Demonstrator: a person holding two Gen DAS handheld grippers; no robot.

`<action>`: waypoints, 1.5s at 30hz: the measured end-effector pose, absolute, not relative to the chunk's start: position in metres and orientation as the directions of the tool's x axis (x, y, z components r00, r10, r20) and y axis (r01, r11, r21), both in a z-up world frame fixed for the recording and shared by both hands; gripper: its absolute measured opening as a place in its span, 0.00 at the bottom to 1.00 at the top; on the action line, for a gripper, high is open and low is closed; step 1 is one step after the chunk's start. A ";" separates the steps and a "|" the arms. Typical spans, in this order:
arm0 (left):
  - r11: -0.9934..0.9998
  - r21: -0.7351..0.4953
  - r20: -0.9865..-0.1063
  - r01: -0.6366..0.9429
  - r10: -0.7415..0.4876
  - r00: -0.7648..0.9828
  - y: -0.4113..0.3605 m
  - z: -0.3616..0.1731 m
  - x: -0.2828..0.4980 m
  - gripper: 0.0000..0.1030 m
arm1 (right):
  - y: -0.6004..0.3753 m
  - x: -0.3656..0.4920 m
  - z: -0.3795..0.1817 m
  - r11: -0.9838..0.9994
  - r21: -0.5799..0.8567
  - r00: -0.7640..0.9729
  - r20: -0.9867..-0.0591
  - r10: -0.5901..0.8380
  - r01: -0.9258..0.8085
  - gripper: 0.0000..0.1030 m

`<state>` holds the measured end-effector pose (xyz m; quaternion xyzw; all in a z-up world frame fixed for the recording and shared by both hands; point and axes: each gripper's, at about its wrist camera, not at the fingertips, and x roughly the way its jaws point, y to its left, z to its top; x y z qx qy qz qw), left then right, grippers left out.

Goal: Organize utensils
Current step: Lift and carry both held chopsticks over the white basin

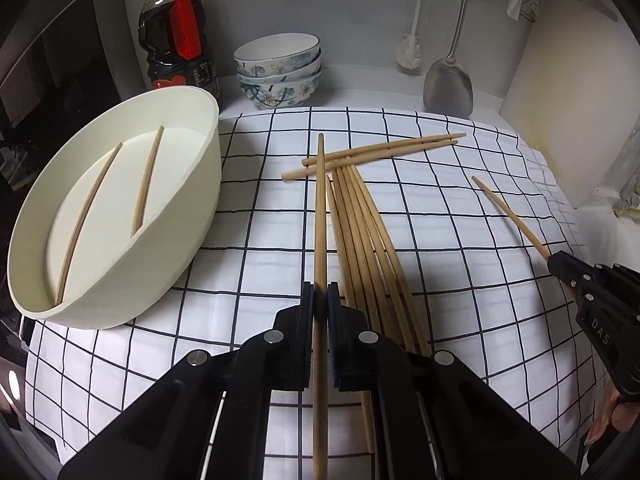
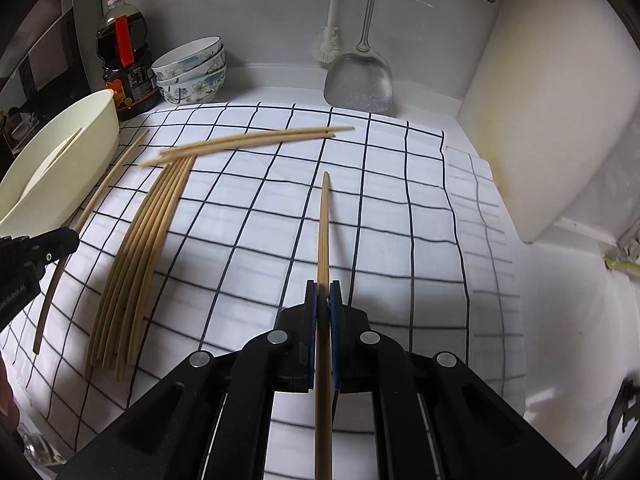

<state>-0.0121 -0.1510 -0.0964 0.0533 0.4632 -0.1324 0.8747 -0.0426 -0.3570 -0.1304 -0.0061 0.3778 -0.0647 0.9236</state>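
Note:
My left gripper (image 1: 320, 292) is shut on a wooden chopstick (image 1: 319, 216) that points away over the checked cloth (image 1: 248, 272). My right gripper (image 2: 323, 292) is shut on another chopstick (image 2: 324, 224), lifted above the cloth (image 2: 384, 240). In the left wrist view the right gripper (image 1: 554, 261) enters at the right edge with its chopstick (image 1: 508, 216) sticking out. A bundle of several chopsticks (image 1: 360, 232) lies on the cloth, with two more chopsticks (image 1: 380, 152) lying crosswise at its far end. The cream oval bowl (image 1: 200, 184) at the left holds two chopsticks (image 1: 148, 178).
A dark sauce bottle (image 1: 176, 40) and stacked flowered bowls (image 1: 280, 72) stand at the back. A metal spatula (image 1: 450, 84) and a white brush (image 1: 412, 48) hang against the wall. A pale cutting board (image 2: 560, 120) leans at the right. A person's hand (image 1: 616, 424) shows at the right edge.

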 end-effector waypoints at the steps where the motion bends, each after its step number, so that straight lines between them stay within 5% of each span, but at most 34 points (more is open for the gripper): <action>1: 0.959 -0.029 -0.824 0.281 -0.182 0.536 -0.150 -0.095 -0.013 0.07 | -0.356 -0.044 -0.130 0.992 -0.059 0.707 -0.697 -0.122 0.114 0.06; 28: 0.992 -0.034 -0.758 0.119 -0.104 0.644 -0.029 -0.009 -0.019 0.07 | -0.224 -0.032 -0.024 0.987 -0.041 0.825 -0.555 0.104 -0.152 0.06; 45: 1.000 -0.019 -0.798 0.025 -0.030 0.602 0.076 -0.037 0.051 0.07 | -0.076 0.071 -0.029 0.945 0.016 0.744 -0.612 0.269 -0.328 0.06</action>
